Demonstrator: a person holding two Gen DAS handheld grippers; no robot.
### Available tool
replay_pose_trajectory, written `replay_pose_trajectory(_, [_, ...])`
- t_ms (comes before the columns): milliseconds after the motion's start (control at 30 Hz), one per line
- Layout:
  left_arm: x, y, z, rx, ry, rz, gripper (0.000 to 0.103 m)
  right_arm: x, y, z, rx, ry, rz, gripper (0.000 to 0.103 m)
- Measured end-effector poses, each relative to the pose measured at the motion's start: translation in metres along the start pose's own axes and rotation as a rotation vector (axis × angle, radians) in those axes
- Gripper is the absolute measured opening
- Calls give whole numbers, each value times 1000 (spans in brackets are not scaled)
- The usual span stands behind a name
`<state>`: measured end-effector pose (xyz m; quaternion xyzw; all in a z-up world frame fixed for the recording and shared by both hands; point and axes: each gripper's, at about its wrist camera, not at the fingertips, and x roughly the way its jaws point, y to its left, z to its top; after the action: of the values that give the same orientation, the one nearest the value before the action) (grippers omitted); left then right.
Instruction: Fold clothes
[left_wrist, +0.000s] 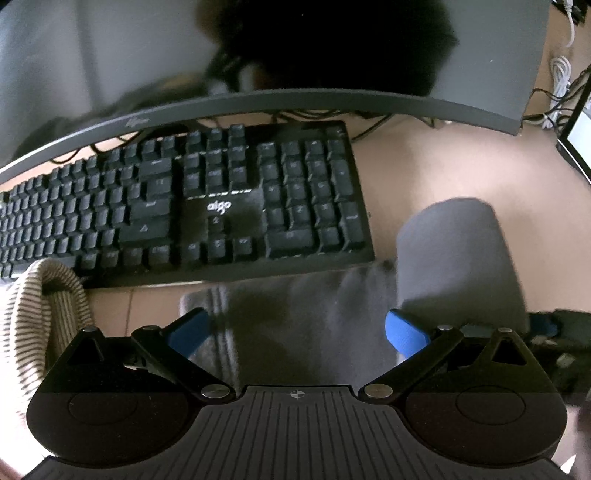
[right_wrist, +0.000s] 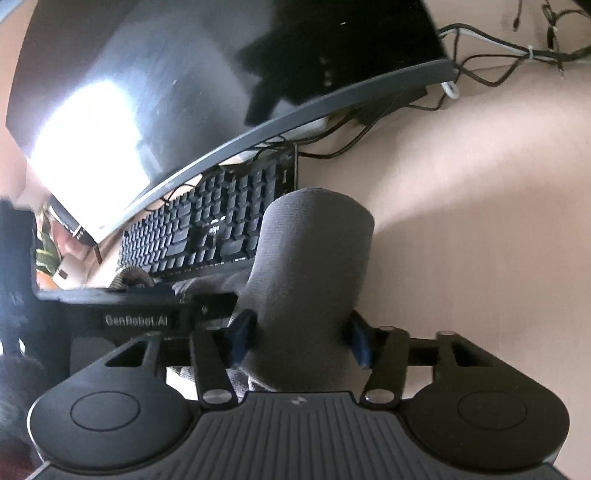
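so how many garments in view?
2. A grey garment lies in front of the keyboard, one end raised in the right gripper; the open left gripper straddles its other end. A striped garment lies at far left. More may be hidden.

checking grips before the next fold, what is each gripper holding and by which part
The right gripper is shut on the grey sock, apparently at its foot end. The left gripper is open, straddling the sock's cuff end without pinching it.
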<state>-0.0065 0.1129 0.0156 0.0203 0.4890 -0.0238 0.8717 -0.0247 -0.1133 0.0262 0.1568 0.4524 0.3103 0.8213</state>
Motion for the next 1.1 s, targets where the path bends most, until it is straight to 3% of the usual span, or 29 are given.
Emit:
replay_pose_trajectory(233, [15, 17, -3, -65, 27, 12, 103, -9, 10, 0, -123, 21, -78, 43])
replay_pose_trajectory(300, [14, 25, -2, -138, 38, -36, 103, -7, 20, -4, -196, 32, -103, 43])
replay_pose_trajectory(367, [6, 27, 0, -187, 23, -134, 103, -5, 31, -10, -283, 37, -131, 44])
replay_pose_trajectory(600, [-24, -2, 16, -198, -75, -294, 103, -3, 38, -15, -373, 47, -151, 46])
replay_pose_trajectory(667, [-32, -5, 21, -201, -109, -287, 103, -3, 40, -15, -381, 49, -154, 46])
replay_pose_trajectory(833, [-44, -7, 26, -107, -154, -154, 103, 3, 65, -25, -546, 44, -221, 50])
replay_pose_trajectory(1000, [-44, -10, 23, -85, -139, -148, 103, 17, 101, -47, -791, 25, -302, 56])
replay_pose_trajectory(1100, [-40, -13, 20, -64, -132, -146, 103, 23, 113, -54, -868, 19, -317, 56])
